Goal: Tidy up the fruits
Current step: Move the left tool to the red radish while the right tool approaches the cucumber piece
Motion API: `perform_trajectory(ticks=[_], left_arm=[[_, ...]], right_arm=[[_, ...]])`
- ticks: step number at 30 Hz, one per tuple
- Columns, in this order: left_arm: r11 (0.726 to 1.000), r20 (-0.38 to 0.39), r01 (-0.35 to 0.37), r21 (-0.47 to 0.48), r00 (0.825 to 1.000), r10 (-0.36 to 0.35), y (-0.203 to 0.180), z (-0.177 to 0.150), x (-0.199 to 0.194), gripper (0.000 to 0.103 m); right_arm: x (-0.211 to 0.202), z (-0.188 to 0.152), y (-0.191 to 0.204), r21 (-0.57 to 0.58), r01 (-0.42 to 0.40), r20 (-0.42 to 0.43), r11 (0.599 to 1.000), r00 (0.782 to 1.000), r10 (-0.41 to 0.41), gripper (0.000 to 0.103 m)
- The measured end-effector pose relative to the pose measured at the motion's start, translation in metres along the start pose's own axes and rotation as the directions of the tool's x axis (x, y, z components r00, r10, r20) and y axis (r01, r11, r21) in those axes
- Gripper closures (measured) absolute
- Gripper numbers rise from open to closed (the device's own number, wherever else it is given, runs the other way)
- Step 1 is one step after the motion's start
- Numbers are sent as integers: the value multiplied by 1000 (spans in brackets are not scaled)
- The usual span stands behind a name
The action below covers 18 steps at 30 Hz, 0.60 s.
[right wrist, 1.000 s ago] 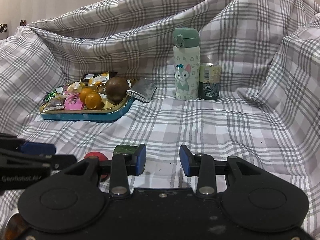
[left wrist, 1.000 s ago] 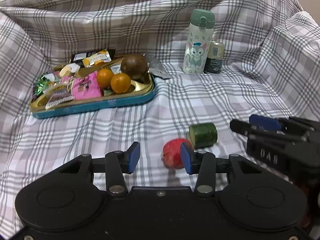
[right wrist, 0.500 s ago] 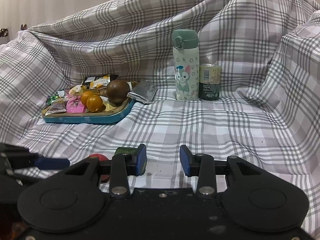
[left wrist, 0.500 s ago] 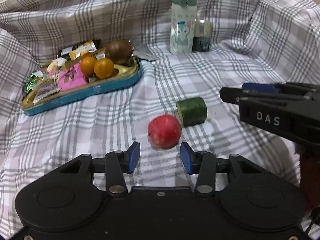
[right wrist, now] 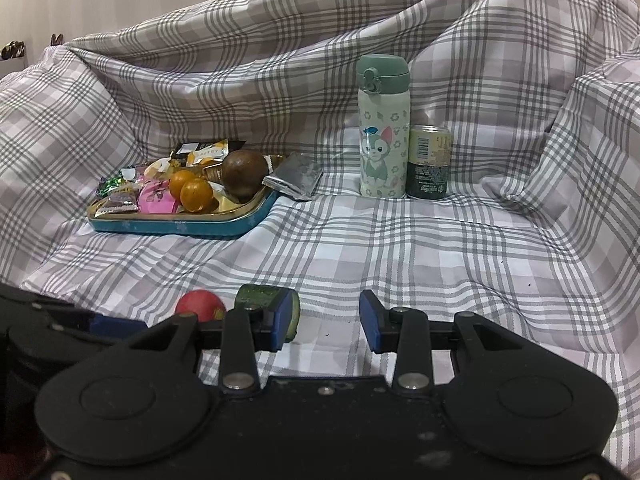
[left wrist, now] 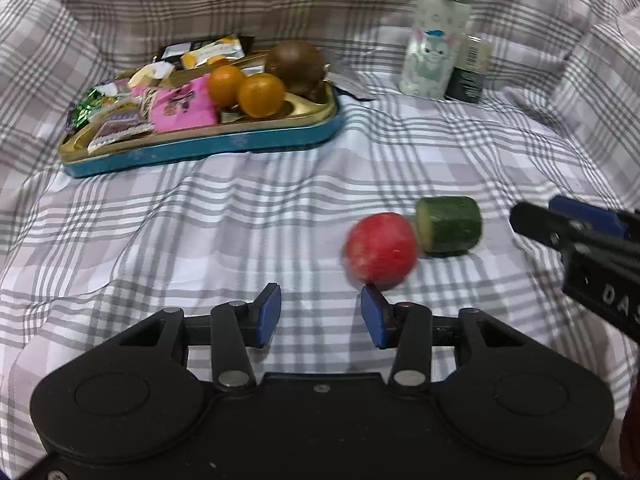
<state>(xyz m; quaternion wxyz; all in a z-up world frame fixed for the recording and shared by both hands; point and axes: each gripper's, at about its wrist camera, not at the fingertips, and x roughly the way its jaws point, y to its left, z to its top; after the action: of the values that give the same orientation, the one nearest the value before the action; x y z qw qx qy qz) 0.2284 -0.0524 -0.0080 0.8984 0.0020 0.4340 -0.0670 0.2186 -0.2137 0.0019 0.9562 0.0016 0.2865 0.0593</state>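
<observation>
Beside cucumber piece (left wrist: 449,225), red apple (left wrist: 380,253), half-hidden from right wrist

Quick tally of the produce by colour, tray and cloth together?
Orange: 2, fruits in the tray
Brown: 1, fruit in the tray
Red: 1, apple on the cloth
Green: 1, cucumber piece on the cloth
Total: 5
</observation>
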Motion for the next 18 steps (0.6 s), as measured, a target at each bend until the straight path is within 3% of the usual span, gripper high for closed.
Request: perform_trajectory(ticks=[11,18], left_arm=[[998,32,55,2,998,-55,18,-3,1,51],[997,35,80,-2,996,-80,25,-5,-4,51]], right_arm=[[8,-3,11,-58,-7,-22,998,1000,5,64],[15,2,17,-34,8,-38,999,999,-9,64]])
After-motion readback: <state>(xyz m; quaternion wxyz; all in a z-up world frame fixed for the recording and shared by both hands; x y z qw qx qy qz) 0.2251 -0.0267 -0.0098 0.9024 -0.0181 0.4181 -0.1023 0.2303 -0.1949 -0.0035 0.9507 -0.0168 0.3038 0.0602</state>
